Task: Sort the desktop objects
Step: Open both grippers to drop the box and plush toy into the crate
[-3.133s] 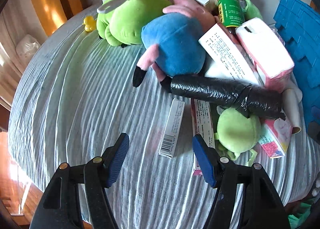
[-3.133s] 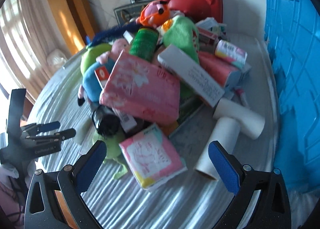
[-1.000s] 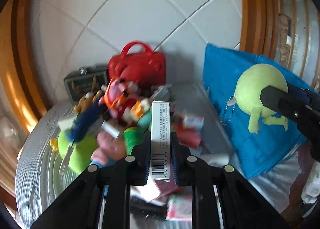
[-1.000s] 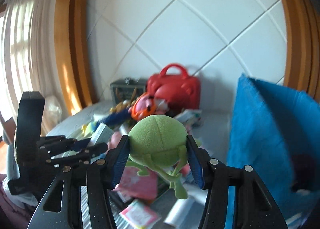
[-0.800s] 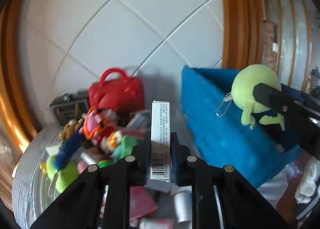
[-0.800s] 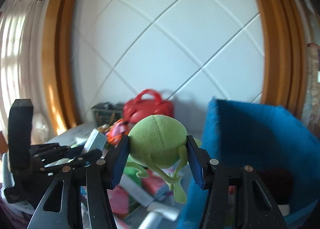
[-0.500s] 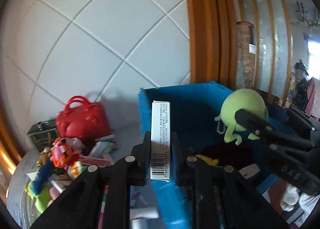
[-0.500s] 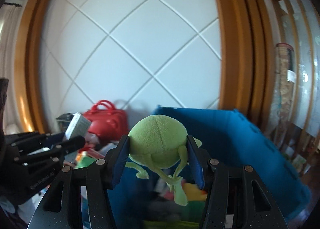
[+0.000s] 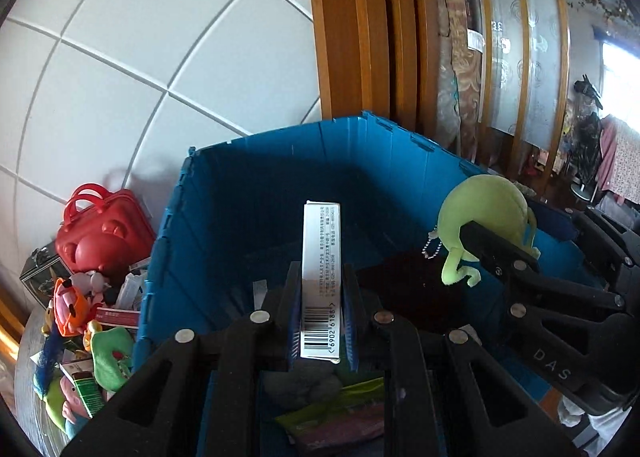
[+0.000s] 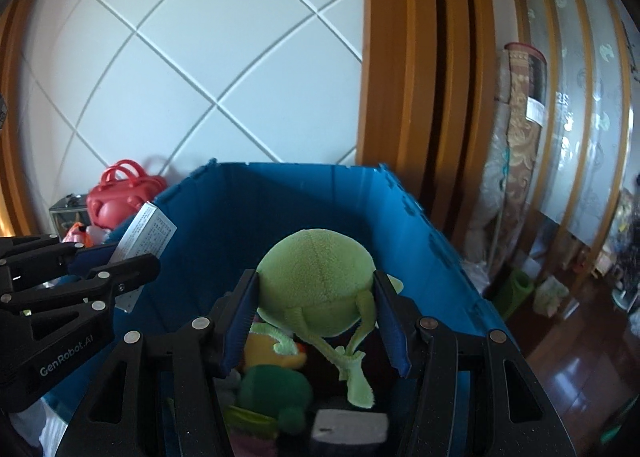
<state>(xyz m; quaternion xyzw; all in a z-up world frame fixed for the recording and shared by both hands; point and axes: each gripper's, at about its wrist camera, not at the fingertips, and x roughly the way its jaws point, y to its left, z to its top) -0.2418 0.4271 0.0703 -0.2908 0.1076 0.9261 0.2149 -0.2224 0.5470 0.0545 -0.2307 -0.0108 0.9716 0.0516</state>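
The left gripper (image 9: 320, 331) pinches a slim white box (image 9: 321, 277) upright, long axis along its fingers, and the right gripper (image 10: 316, 323) clamps a green plush (image 10: 316, 287), both over the open blue bin (image 9: 248, 193) just below and ahead, whose floor their own frames mostly hide.

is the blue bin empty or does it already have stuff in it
Not empty. Inside the blue bin, below the held green plush, lie a dark green toy, an orange one and other items.
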